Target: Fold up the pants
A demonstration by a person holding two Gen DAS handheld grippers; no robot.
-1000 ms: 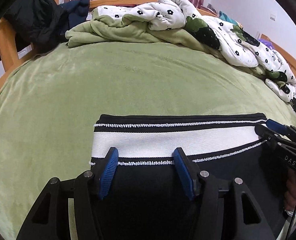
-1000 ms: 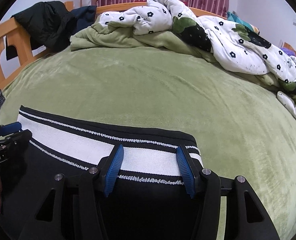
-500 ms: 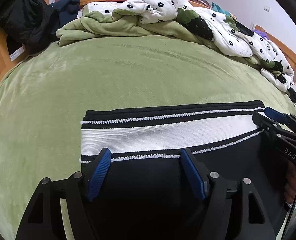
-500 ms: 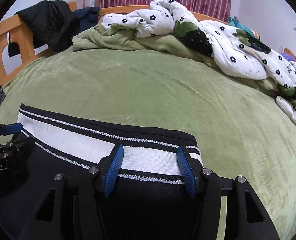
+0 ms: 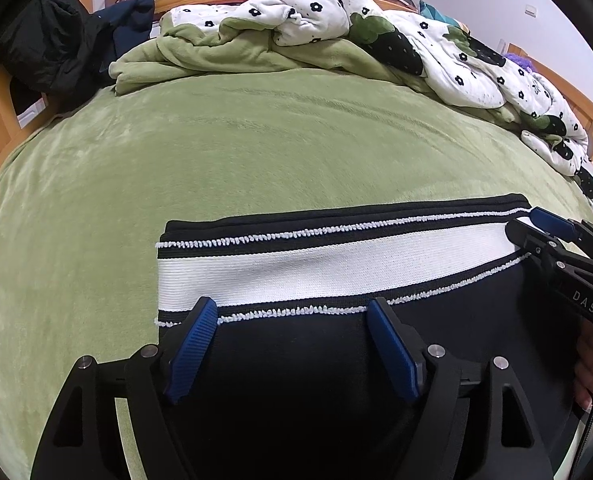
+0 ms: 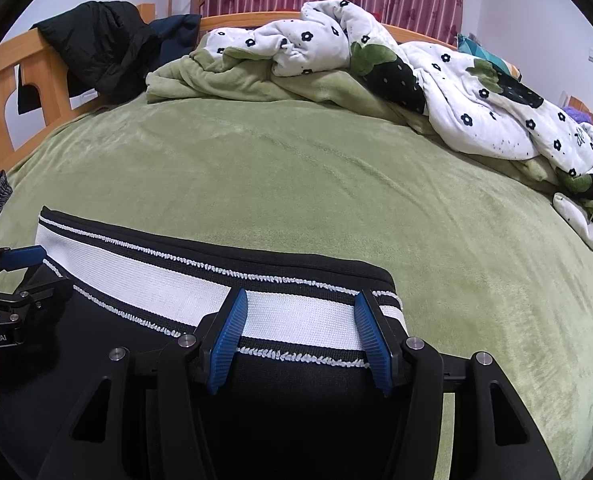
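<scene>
Flat on plush green blanket [image 5: 256, 152], black pants [image 5: 296, 360] show ribbed white waistband [image 5: 316, 268]

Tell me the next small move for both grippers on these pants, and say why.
Probably close both on the waistband. The left gripper and right gripper sit open, fingers straddling the striped band near its two ends, with the pants lying flat on the green blanket; nothing is gripped yet.
</scene>
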